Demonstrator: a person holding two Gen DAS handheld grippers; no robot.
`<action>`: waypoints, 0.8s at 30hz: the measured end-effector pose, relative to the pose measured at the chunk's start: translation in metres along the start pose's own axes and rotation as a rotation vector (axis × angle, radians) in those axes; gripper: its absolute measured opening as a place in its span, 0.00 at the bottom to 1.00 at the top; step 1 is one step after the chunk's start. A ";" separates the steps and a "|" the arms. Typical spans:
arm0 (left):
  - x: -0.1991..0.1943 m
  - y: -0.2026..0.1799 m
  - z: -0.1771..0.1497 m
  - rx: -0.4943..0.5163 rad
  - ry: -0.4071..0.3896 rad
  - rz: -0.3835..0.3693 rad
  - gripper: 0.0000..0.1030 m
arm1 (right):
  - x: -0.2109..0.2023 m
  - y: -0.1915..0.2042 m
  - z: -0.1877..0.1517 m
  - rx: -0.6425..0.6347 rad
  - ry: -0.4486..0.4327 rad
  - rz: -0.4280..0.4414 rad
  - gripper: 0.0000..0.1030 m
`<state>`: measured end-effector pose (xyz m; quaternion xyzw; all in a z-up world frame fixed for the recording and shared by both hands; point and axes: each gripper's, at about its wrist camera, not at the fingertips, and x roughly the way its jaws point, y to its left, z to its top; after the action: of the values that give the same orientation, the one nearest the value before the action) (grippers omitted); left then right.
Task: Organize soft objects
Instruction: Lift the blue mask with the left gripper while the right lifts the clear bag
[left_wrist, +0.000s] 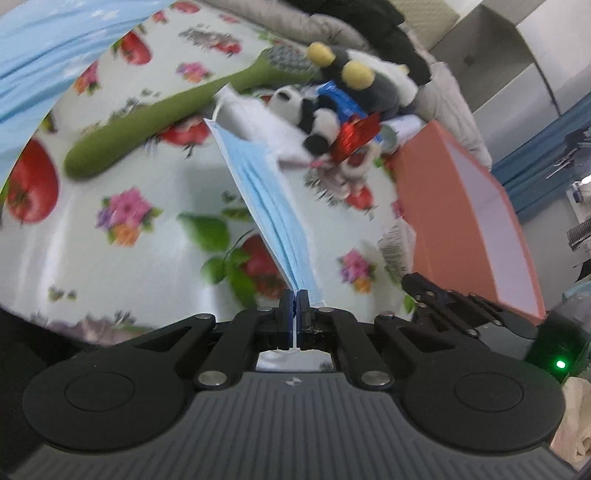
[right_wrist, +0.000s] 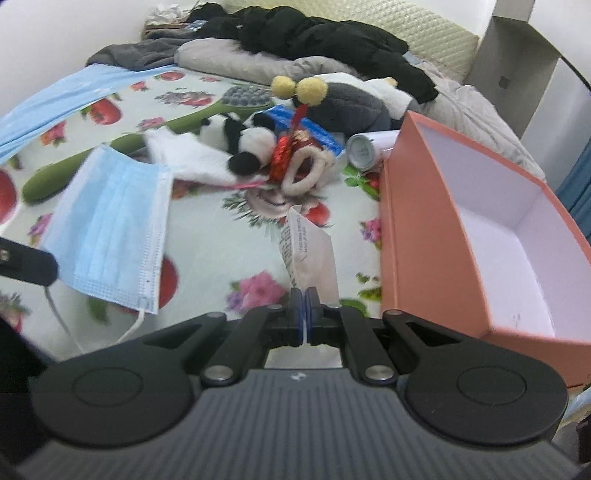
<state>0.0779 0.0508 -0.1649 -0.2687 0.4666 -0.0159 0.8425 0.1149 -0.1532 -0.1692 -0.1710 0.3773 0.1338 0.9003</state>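
Observation:
My left gripper (left_wrist: 294, 295) is shut on the edge of a blue face mask (left_wrist: 266, 199), which stands edge-on above the flowered cloth (left_wrist: 110, 229). From the right wrist view the same face mask (right_wrist: 110, 225) hangs flat at the left. My right gripper (right_wrist: 306, 295) is shut on a small white packet (right_wrist: 312, 254) with printed text, held above the cloth just left of the orange box (right_wrist: 424, 236). The box is open, with a white, bare inside. A panda plush (right_wrist: 240, 142), a grey plush with yellow balls (right_wrist: 343, 101) and a white cloth (right_wrist: 192, 155) lie in a pile beyond.
A long green brush (left_wrist: 166, 110) lies on the cloth at the left. A red foil item (right_wrist: 282, 151), fluffy rings (right_wrist: 310, 170), a blue packet (right_wrist: 314, 131) and a white can (right_wrist: 364, 149) sit in the pile. Dark and grey clothes (right_wrist: 314, 40) are heaped behind.

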 end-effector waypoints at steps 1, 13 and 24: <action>0.000 0.005 -0.003 -0.007 0.010 0.010 0.02 | -0.002 0.003 -0.003 -0.005 0.005 0.011 0.05; 0.004 0.050 -0.001 -0.042 0.035 0.168 0.02 | -0.003 0.016 -0.014 0.057 0.027 0.155 0.08; 0.012 0.050 -0.002 -0.055 0.042 0.197 0.10 | -0.004 0.002 -0.017 0.144 0.004 0.231 0.09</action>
<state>0.0723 0.0890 -0.1987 -0.2443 0.5085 0.0741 0.8223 0.1006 -0.1584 -0.1782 -0.0616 0.4048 0.2087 0.8881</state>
